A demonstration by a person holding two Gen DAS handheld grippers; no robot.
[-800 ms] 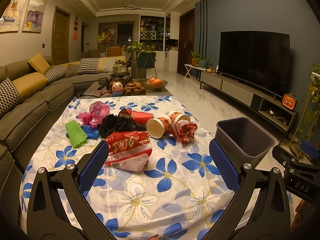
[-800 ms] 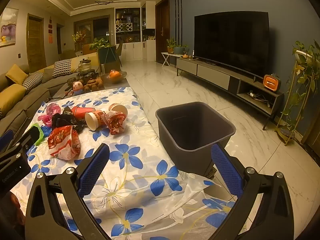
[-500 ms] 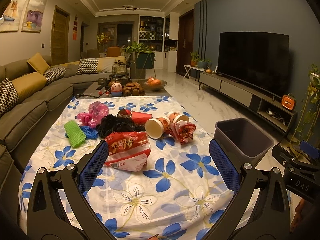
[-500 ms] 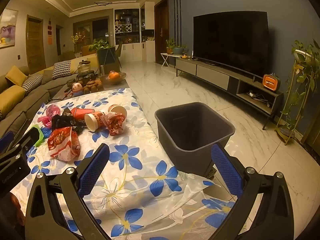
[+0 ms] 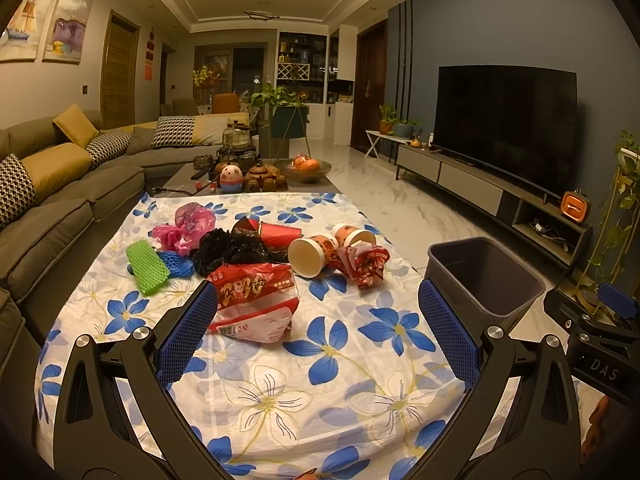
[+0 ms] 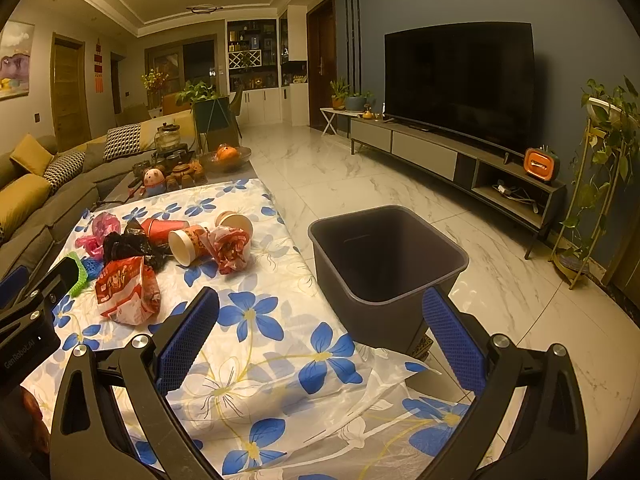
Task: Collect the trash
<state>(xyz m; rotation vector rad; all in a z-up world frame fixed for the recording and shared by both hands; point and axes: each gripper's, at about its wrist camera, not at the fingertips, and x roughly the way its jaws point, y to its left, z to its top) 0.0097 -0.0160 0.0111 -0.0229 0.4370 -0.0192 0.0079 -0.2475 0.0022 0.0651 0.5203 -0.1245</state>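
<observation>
**Red bag is first, left side is closer**

Both my grippers are wide open w/ nothing in them. Left gripper (image 5: 318, 332) hangs over the cloth (image 5: 264, 396). The red bag (image 5: 256, 300) lies just ahead, a bit to the left, near my left pad. Its long side runs left-right, approx. across my fingers. Right gripper (image 6: 320, 336) points more at the bin (image 6: 386, 256), so it's farther from the bag. Cups (image 5: 316, 254) etc. lie behind the bag.

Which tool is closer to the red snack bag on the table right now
Left. The left tool hangs open just short of the red snack bag, its left pad beside the bag. The right tool, also open, sits off to the bag's right, facing the gray bin.
</observation>
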